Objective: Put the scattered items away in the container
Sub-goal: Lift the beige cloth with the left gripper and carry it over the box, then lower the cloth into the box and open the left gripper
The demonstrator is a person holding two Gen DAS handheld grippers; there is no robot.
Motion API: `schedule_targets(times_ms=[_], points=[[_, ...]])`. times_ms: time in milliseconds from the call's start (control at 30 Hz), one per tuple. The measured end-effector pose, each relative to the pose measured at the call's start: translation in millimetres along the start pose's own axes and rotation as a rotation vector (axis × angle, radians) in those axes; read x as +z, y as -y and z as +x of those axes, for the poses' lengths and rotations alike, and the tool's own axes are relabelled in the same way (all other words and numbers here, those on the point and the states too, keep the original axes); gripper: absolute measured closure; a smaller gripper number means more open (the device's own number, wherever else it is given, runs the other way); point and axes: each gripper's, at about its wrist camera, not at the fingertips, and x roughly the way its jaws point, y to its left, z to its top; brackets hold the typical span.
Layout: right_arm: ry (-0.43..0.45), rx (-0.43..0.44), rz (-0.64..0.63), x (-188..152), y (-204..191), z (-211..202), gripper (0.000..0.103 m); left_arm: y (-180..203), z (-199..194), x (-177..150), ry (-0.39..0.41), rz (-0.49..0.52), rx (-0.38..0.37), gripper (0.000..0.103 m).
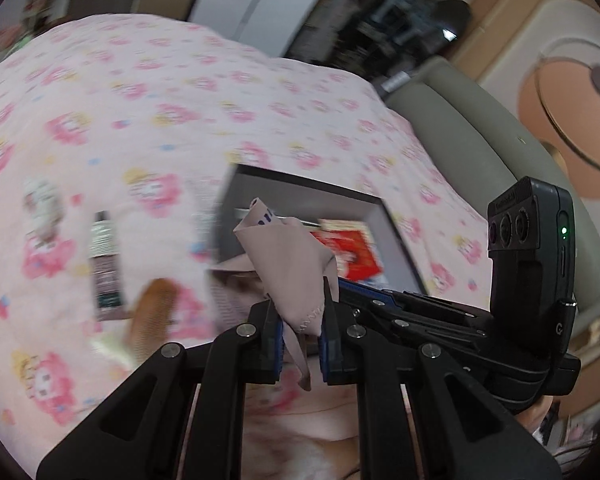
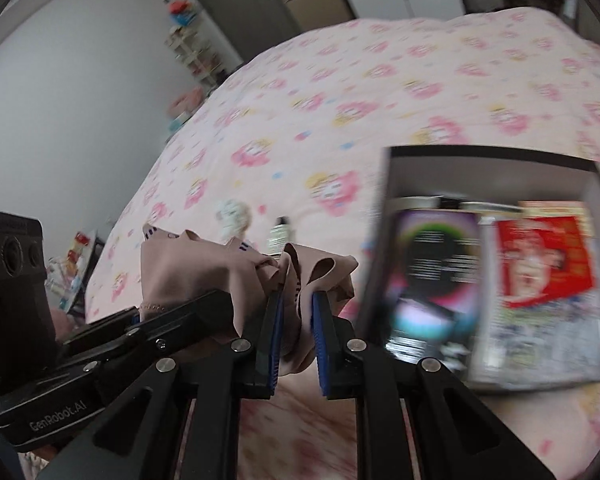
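Observation:
A dusty-pink cloth (image 1: 288, 264) hangs above the bed, pinched at both ends. My left gripper (image 1: 302, 326) is shut on one end, its blue pads pressing the fabric. My right gripper (image 2: 296, 312) is shut on the other end of the pink cloth (image 2: 204, 268). The grey box (image 2: 374, 264) lies on the bed just right of the cloth, and the same grey box (image 1: 400, 236) shows behind it in the left wrist view. Inside lie a dark packet (image 2: 436, 272) and a red-printed packet (image 2: 544, 252).
On the pink flowered bedspread (image 1: 140, 92) lie a small tube (image 1: 106, 264), a brown comb (image 1: 152, 316) and a pale fluffy item (image 1: 42, 204). A grey padded bed edge (image 1: 480, 128) runs along the right. A shelf of oddments (image 2: 192, 40) stands by the far wall.

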Motion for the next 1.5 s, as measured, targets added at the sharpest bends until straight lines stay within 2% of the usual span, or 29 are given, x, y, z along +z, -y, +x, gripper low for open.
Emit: schedule_targets(times_ms=[300,533,667,800,933,1067,1333,1500], points=[[0.082,-0.103,0.072,-1,94,-86,0.091,104,67,21,-0.052,0.125,-0.071,0.091],[0.097,-0.202,0.079,36,157,-106,0.090,149,126,53,-0.080,0.181,-0.033,0.091],[0.093,-0.227,0.135,35,191,-88,0.090,137,166,43,-0.139,0.137,-0.012,0.091],[0.011,-0.204,0.193,24,220,-57,0.090,116,197,24,-0.218,0.065,-0.022,0.091],[-0.046,-0.239,0.181,20,227,-34,0.091,101,207,18,-0.222,-0.003,-0.048,0.091],[-0.061,-0.252,0.176,22,225,-29,0.090,93,211,18,-0.221,-0.026,-0.037,0.091],[-0.137,-0.309,0.153,16,224,-5,0.090,81,222,13,-0.263,0.008,0.107,0.090],[-0.169,-0.317,0.157,16,226,7,0.090,78,226,5,-0.303,0.068,0.217,0.078]])
